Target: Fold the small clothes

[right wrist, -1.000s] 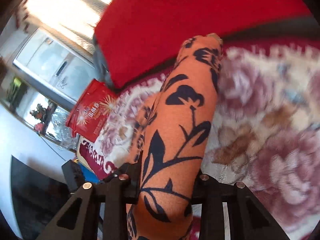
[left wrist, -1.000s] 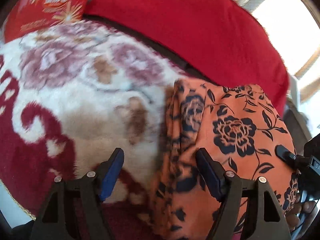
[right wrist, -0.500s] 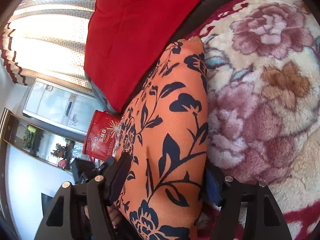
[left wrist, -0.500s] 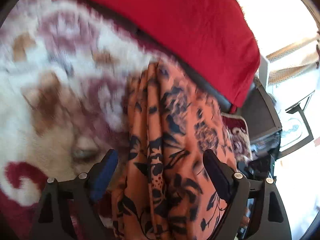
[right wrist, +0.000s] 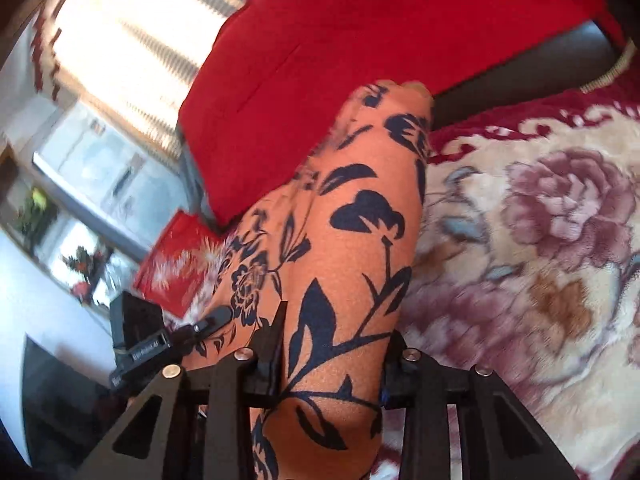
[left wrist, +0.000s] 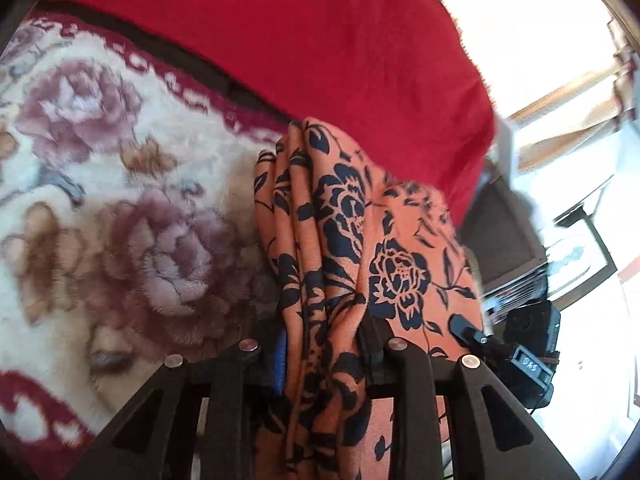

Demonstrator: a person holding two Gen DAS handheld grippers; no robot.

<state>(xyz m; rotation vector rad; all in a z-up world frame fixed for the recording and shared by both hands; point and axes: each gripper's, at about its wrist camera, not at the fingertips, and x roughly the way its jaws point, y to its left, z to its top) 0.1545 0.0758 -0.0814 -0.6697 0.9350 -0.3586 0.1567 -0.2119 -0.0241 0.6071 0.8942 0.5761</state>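
Status: mid-fold, not finished. Orange floral garment [left wrist: 352,248] is bunched into lengthwise pleats and held up off the floral blanket [left wrist: 120,208], stretched between both tools. Left tool [left wrist: 324,356] is clamped on one gathered end; right tool [right wrist: 332,344] is clamped on the other end, cloth bulging between its fingers. Far tip of the garment reaches toward the red cushion [left wrist: 280,40], whether it touches I can't tell.

Judgement: some layers look doubled already, given the stacked pleats in the left wrist view, but nothing is laid flat or squared. Left to do: lay it down on the blanket, smooth it, make the final fold, release.

Surroundings: red cushion runs along the far edge of the blanket and limits room for laying the cloth out far side. Red printed packet [right wrist: 176,264] sits to the left in the right wrist view, near the blanket edge, well apart from the cloth. Blanket near and right of the garment shows nothing else on it. Plush pile may drag on thin fabric when smoothing.
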